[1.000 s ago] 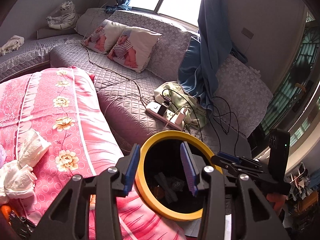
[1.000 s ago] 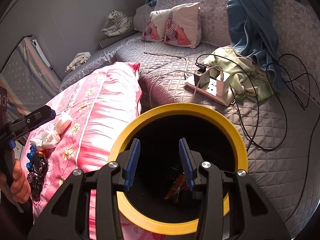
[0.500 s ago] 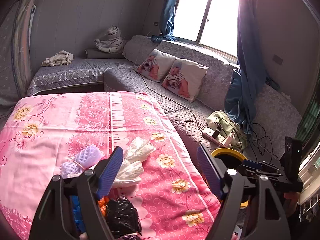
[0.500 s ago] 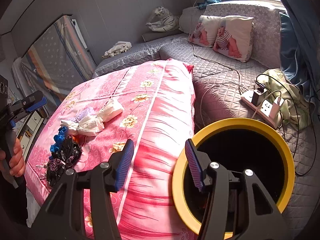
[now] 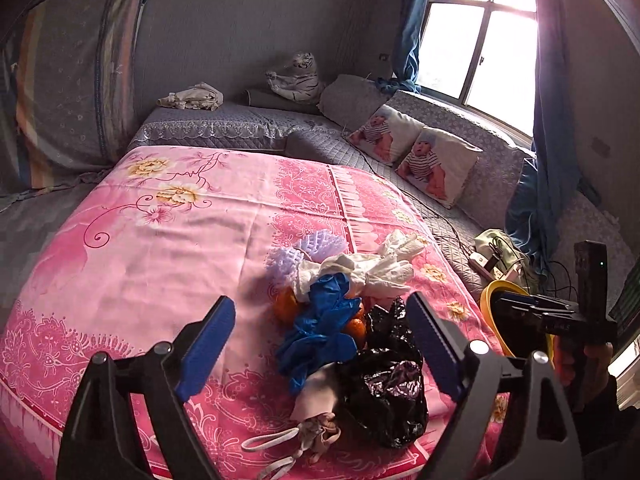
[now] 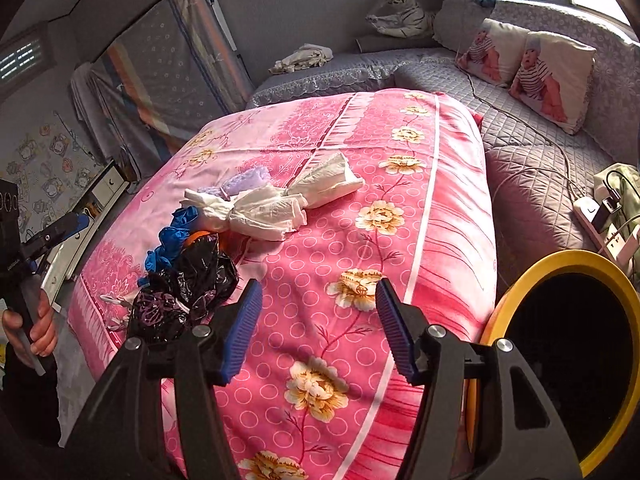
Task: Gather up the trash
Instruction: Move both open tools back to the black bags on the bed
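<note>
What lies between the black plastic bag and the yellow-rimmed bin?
Only bare pink floral bedspread between black bag and yellow-rimmed bin, clearest in the right wrist view.

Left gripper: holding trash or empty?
Empty. The left gripper has its jaws opening, pads touching nothing; the blue gloves and black bag lie on the bed beyond.

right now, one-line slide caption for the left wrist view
Opening left hand-held gripper hovers over blue gloves and black bag on pink bedspread.

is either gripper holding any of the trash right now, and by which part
Nothing is held. The left gripper hovers over the trash pile, jaws opening and off it. The right gripper is opening over bare pink bedspread, nothing between its fingers.
</note>
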